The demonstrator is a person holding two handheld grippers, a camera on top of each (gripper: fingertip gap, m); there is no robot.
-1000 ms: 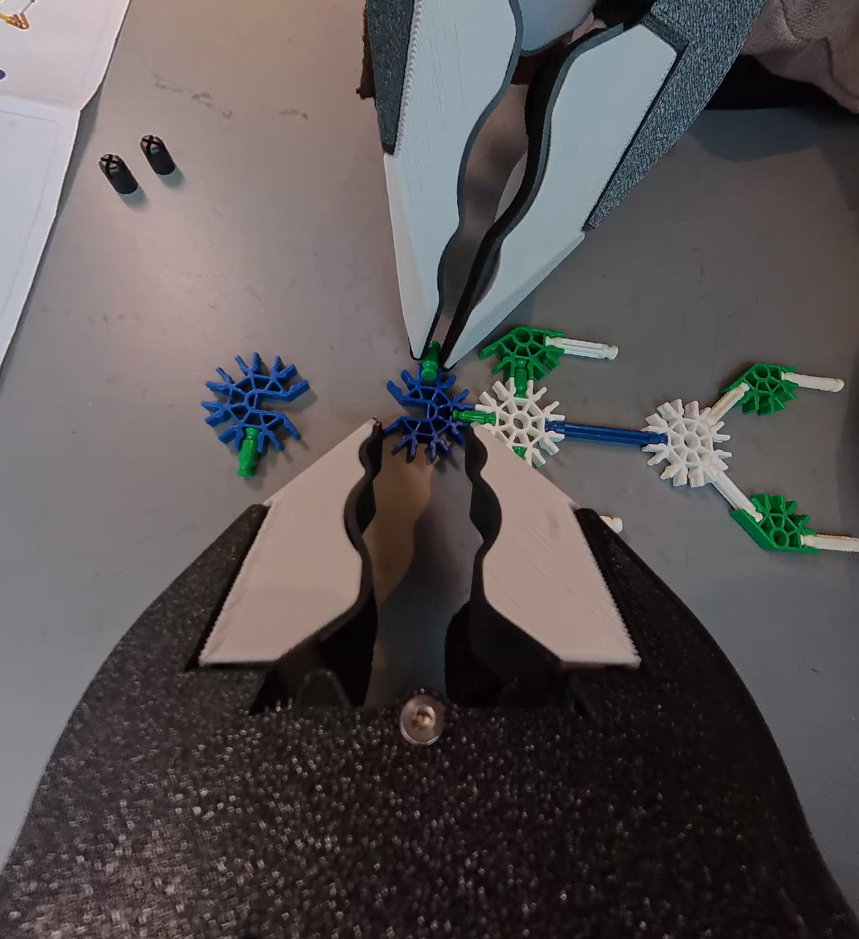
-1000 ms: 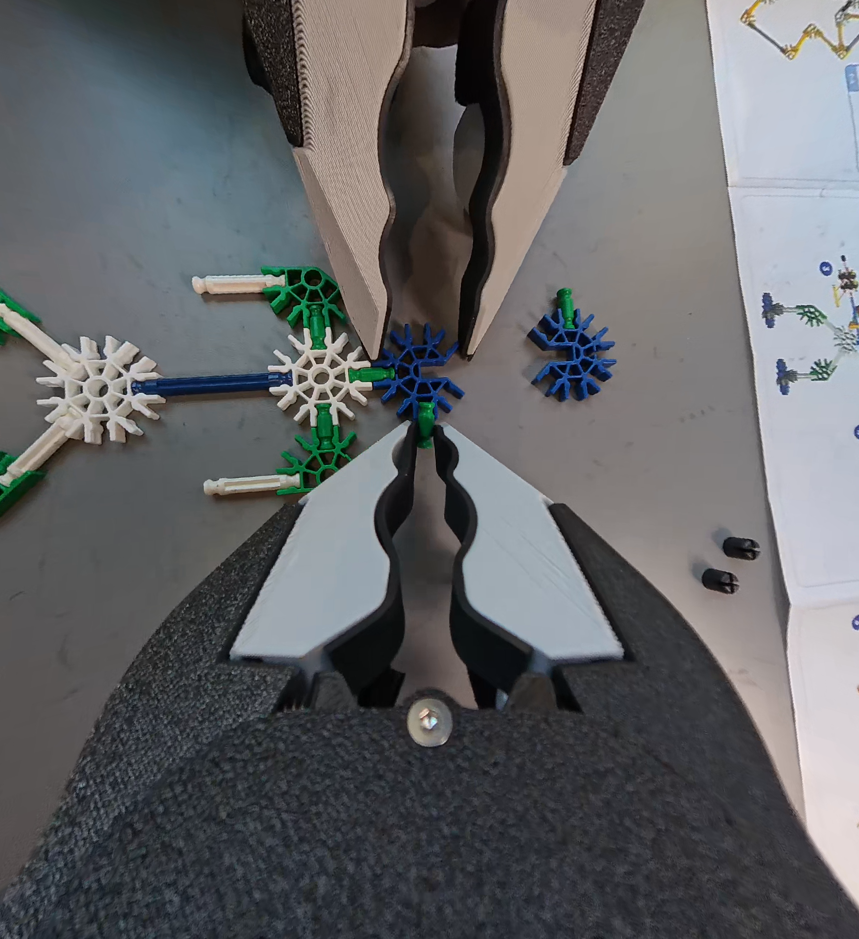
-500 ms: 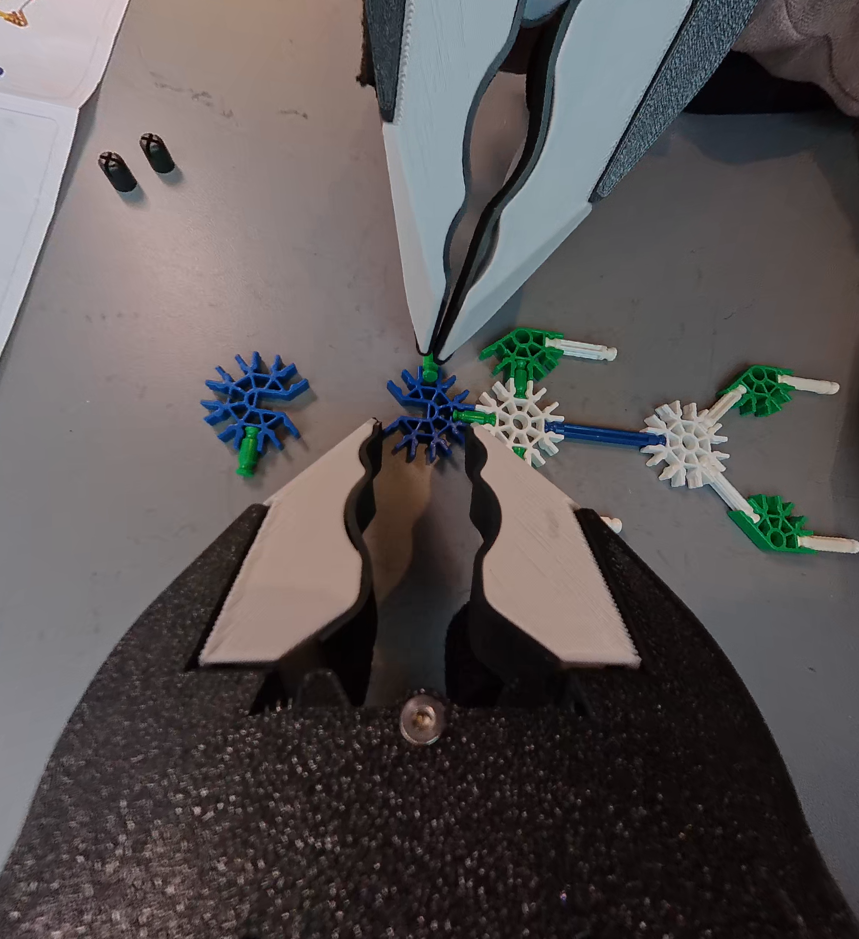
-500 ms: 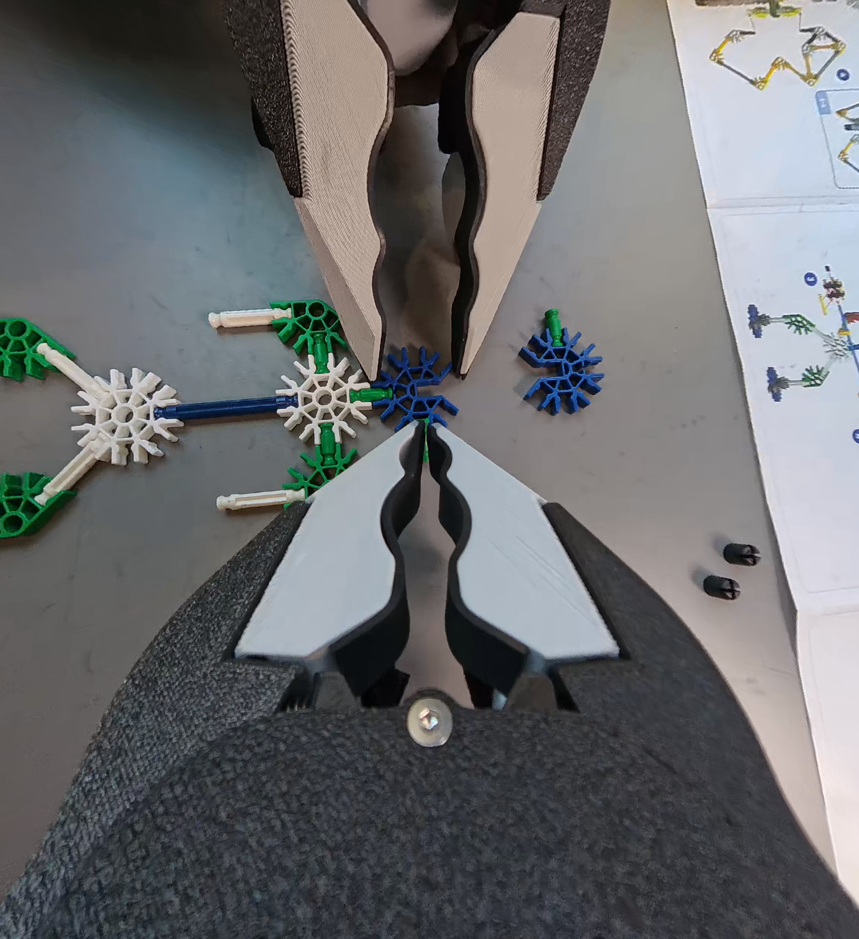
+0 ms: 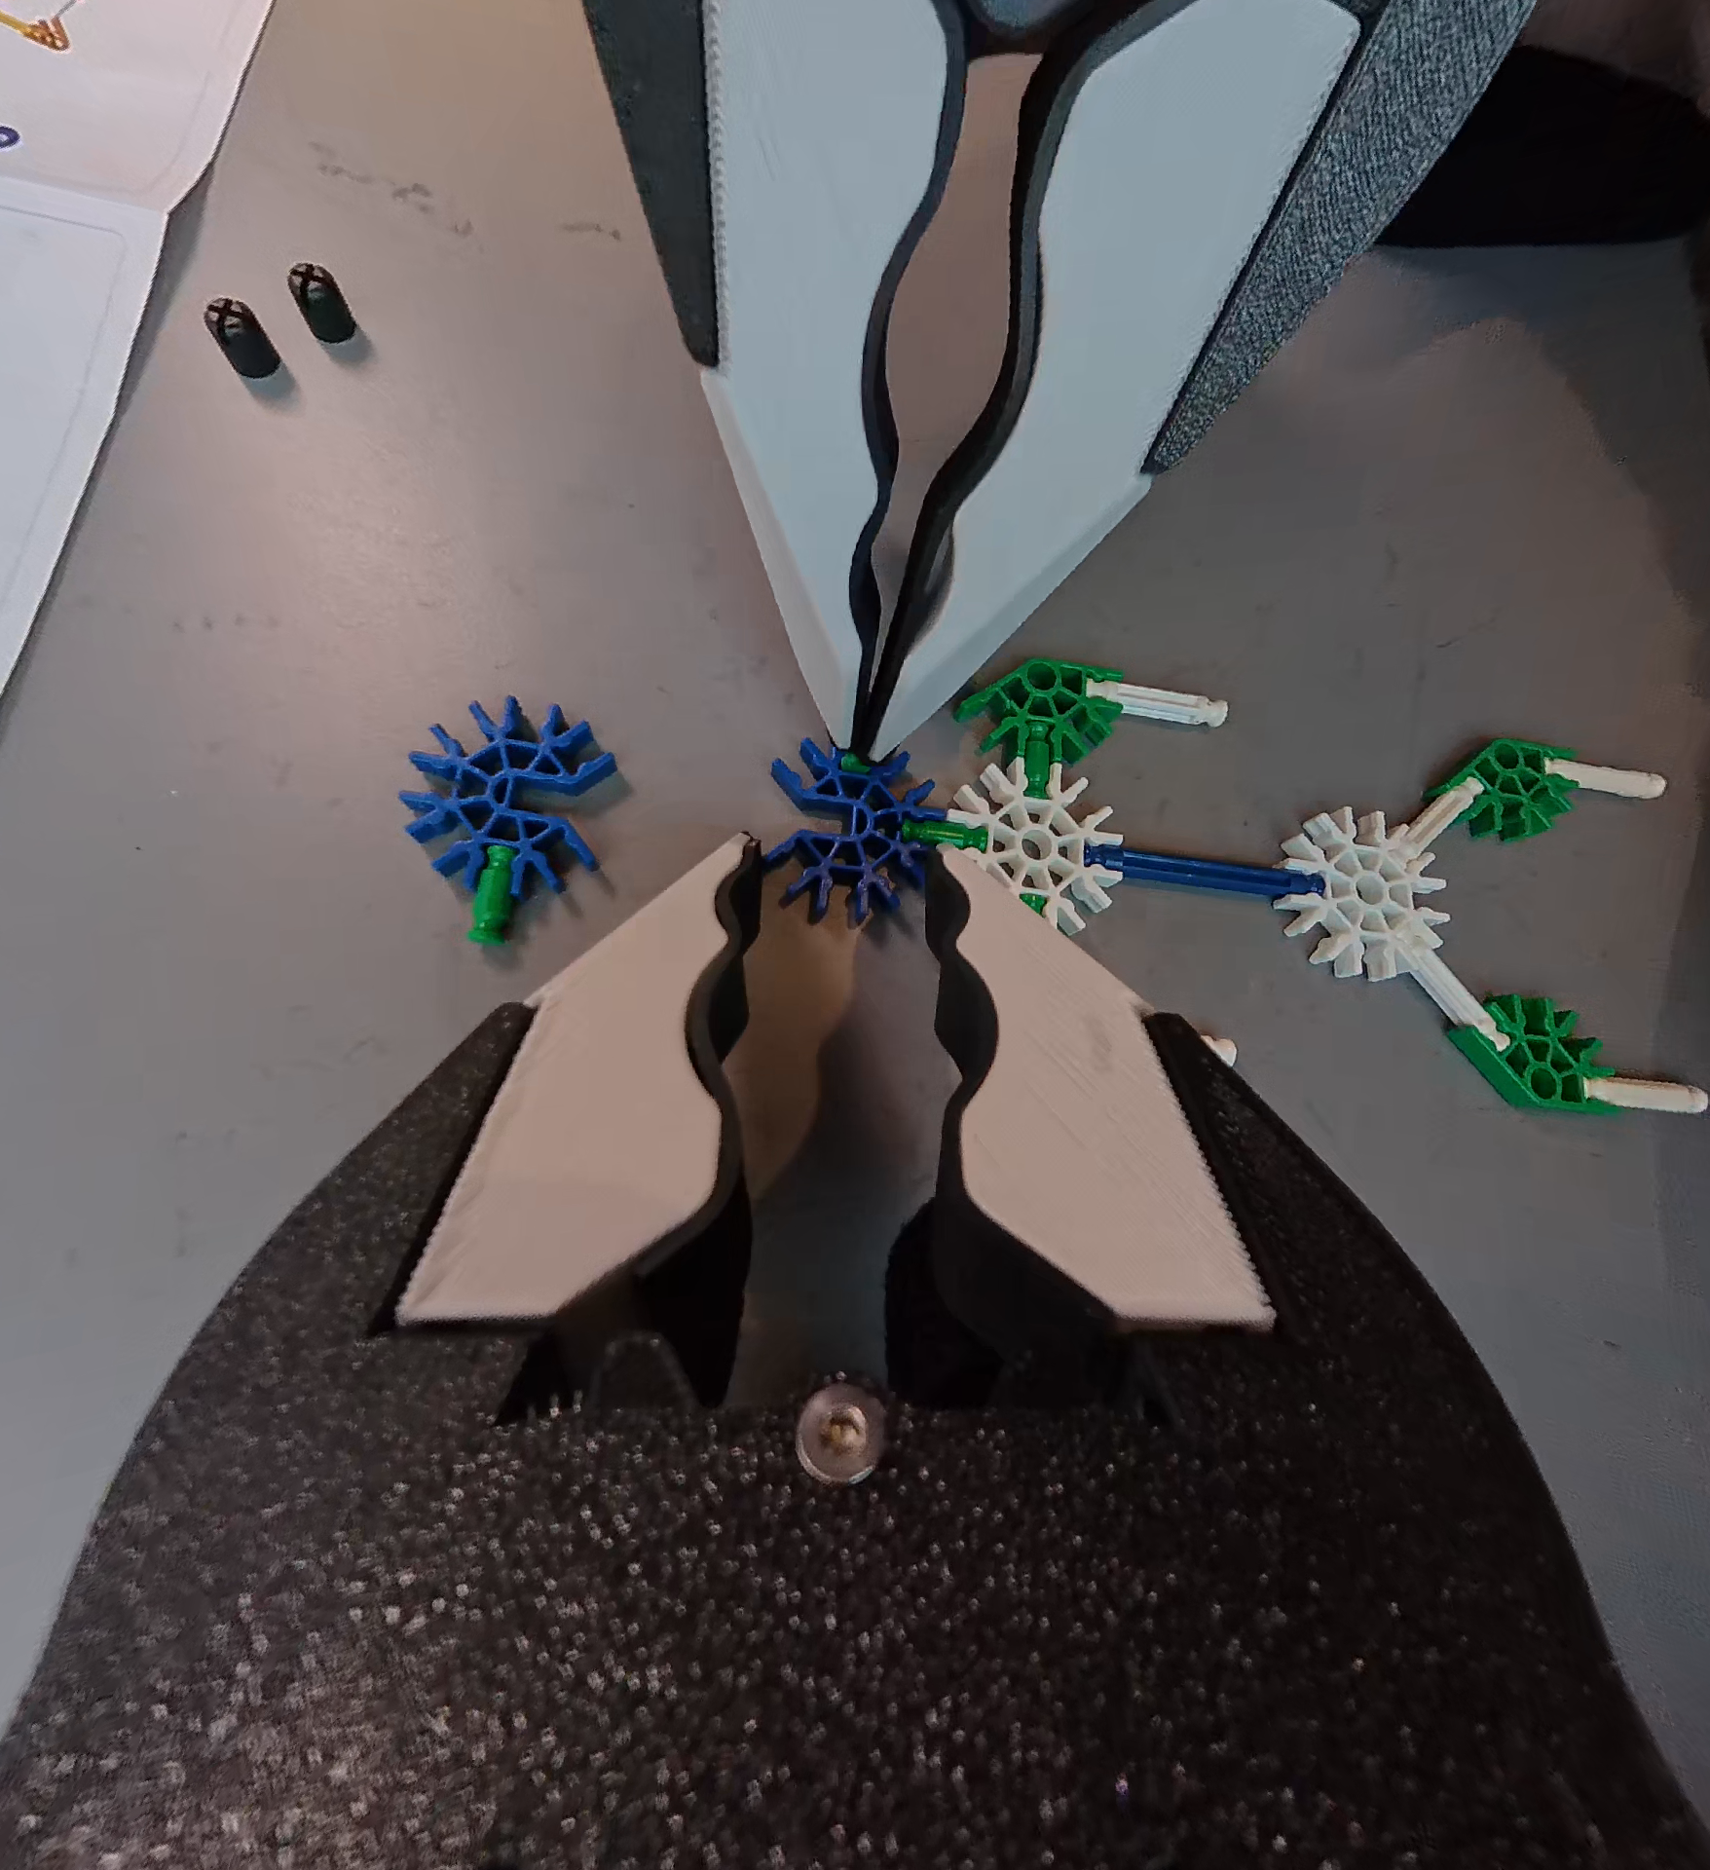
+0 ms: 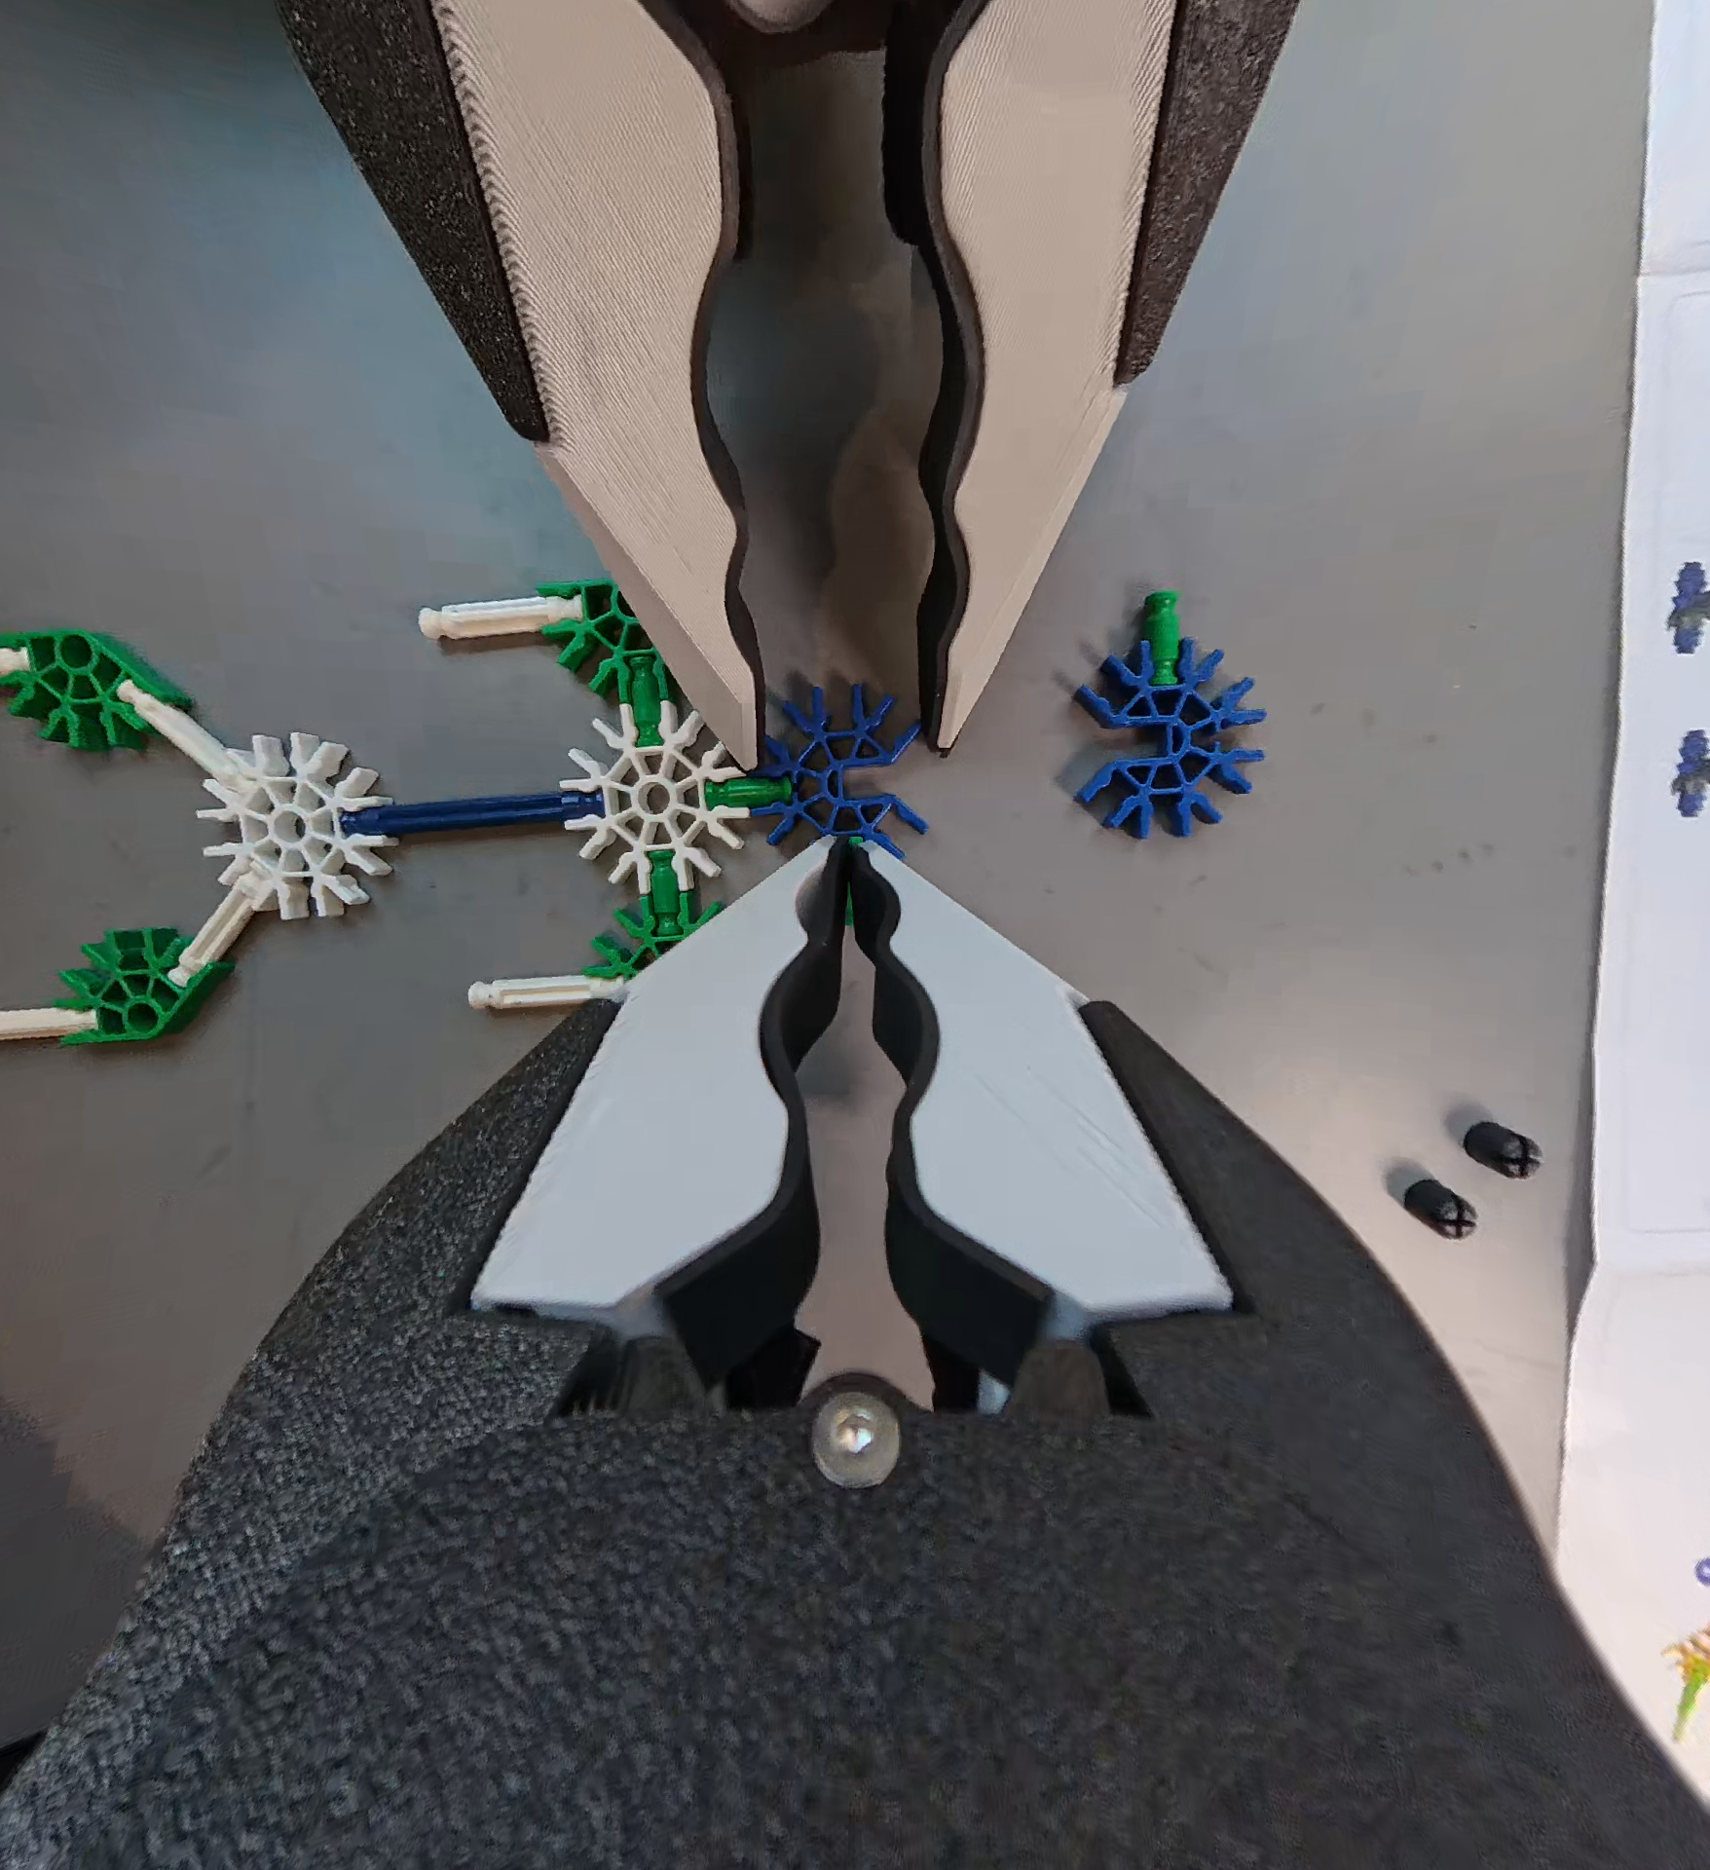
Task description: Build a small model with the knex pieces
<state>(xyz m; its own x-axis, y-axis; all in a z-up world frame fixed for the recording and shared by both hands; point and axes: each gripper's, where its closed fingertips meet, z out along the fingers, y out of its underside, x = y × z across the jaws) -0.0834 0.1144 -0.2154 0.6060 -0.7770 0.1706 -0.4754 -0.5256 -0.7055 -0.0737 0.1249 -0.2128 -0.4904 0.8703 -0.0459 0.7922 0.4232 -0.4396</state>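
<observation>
Right now the left gripper (image 5: 843,870) stands with its jaws apart, one tip on each side of the blue connector (image 5: 849,828) that lies flat on the grey table (image 5: 1438,506); the tips look to be touching its spokes or just beside them, though the view is too tight to be sure. From the opposite side the right gripper (image 6: 849,848) is pinched closed on a short green rod (image 5: 856,761), whose long axis points straight from those closed tips into the connector's rim. Only a sliver of green shows, so how deep the rod sits in its slot is hard to tell.

Both grippers are equally close to the connector and face each other across it. Another green rod (image 6: 745,791) joins the connector to a white snowflake piece (image 6: 654,799), and a dark blue rod (image 6: 466,812) runs on to a second white snowflake piece (image 6: 289,825), which carries green fan-shaped connectors (image 6: 77,686) and white rods (image 6: 497,612). This assembly lies just beside the left gripper's right-hand finger and the right gripper's left-hand finger.

On the other side, apart from the grippers, lies a loose blue connector (image 6: 1175,754) with its own green rod. Two small black caps (image 6: 1473,1179) sit farther off, near a printed instruction sheet (image 6: 1701,911) at the table's edge.
</observation>
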